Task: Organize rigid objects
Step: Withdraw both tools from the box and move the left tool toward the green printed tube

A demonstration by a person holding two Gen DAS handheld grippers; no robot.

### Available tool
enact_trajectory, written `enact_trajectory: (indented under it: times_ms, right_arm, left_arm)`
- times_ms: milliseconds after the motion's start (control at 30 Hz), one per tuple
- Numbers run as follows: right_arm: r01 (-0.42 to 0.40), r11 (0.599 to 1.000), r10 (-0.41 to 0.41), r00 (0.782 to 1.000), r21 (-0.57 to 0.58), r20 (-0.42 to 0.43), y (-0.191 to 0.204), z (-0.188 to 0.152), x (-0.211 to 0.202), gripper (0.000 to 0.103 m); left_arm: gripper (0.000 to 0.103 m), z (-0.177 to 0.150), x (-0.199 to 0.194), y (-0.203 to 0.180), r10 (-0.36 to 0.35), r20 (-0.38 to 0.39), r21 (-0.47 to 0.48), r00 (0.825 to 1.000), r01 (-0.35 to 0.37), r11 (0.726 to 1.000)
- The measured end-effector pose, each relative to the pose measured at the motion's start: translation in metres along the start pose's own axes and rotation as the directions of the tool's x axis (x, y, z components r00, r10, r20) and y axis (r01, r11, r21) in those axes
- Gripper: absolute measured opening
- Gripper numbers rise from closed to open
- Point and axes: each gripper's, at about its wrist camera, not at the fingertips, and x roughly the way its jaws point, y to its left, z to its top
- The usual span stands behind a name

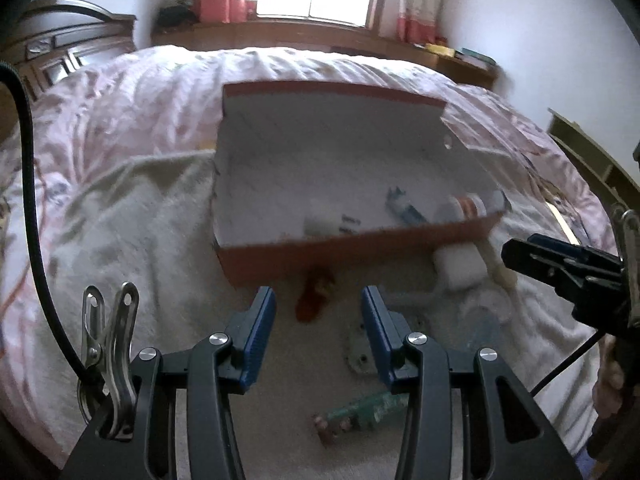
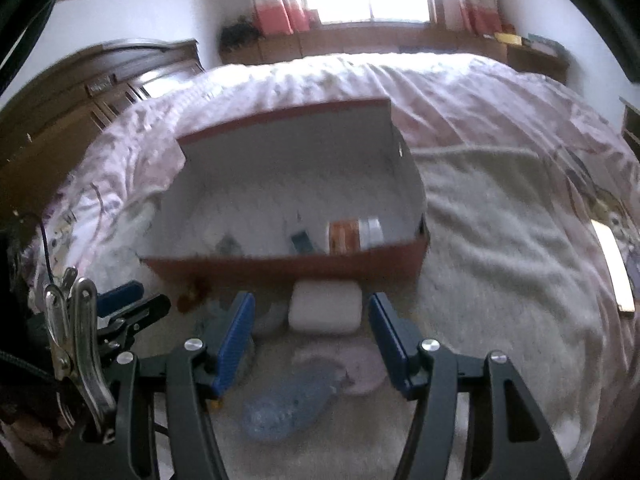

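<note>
Tongs first: from the left wrist I see my left tongs [image 1: 318,320] spread apart and holding nothing, low over the pale blanket [image 1: 132,216] on the bed. A reddish-brown object [image 1: 314,294] lies between the tips, just short of the orange box [image 1: 352,252]. A green circuit board [image 1: 360,412] lies nearer the camera, a white case [image 1: 460,266] off to the right by the right tongs [image 1: 508,256].

From the right wrist, my right tongs [image 2: 312,324] are also apart and empty. The white case [image 2: 325,307] sits between the tips, against the box's [image 2: 280,268] near wall. A blue translucent item [image 2: 284,404] lies closer in.
</note>
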Motion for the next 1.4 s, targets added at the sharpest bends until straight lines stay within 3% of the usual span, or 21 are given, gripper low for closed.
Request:
enact_trajectory:
  times_ms: [233,533,800,1100,1300,1400]
  right_arm:
    - [0.108,0.994,-0.108,0.99,-0.01,-0.086,0.006,-0.017,0.006,0.062]
    - [0.151,0.988,-0.153,0.985,-0.023,-0.082,0.0,-0.027,0.009,0.062]
    - [0.032,0.996,-0.041,0.993,-0.086,-0.11,-0.004,-0.045,0.009,0.062]
    - [-0.057,0.994,0.047,0.994,-0.098,-0.098,-0.023,-0.058,0.014,0.062]
    - [-0.077,0.989,0.068,0.995,-0.123,-0.075,-0.029,-0.066,0.012,0.062]
    - [-0.089,0.988,0.08,0.994,-0.126,-0.073,-0.031,-0.071,0.012,0.063]
  left_arm:
    - [0.045,-0.009,0.01,0.021,-0.066,-0.039,-0.039,0.997,0.065,0.997]
    - [0.045,-0.016,0.015,0.026,-0.096,-0.089,-0.031,0.991,0.094,0.995]
    - [0.045,-0.031,-0.004,0.018,-0.086,-0.113,-0.089,0.99,0.076,0.993]
    - [0.049,-0.054,-0.001,0.001,-0.059,-0.211,-0.213,0.976,0.013,0.977]
    - [0.076,-0.057,0.004,-0.015,-0.02,-0.204,-0.219,0.979,-0.026,0.975]
    - [0.081,-0.056,0.008,-0.024,-0.015,-0.199,-0.223,0.98,-0.03,0.974]
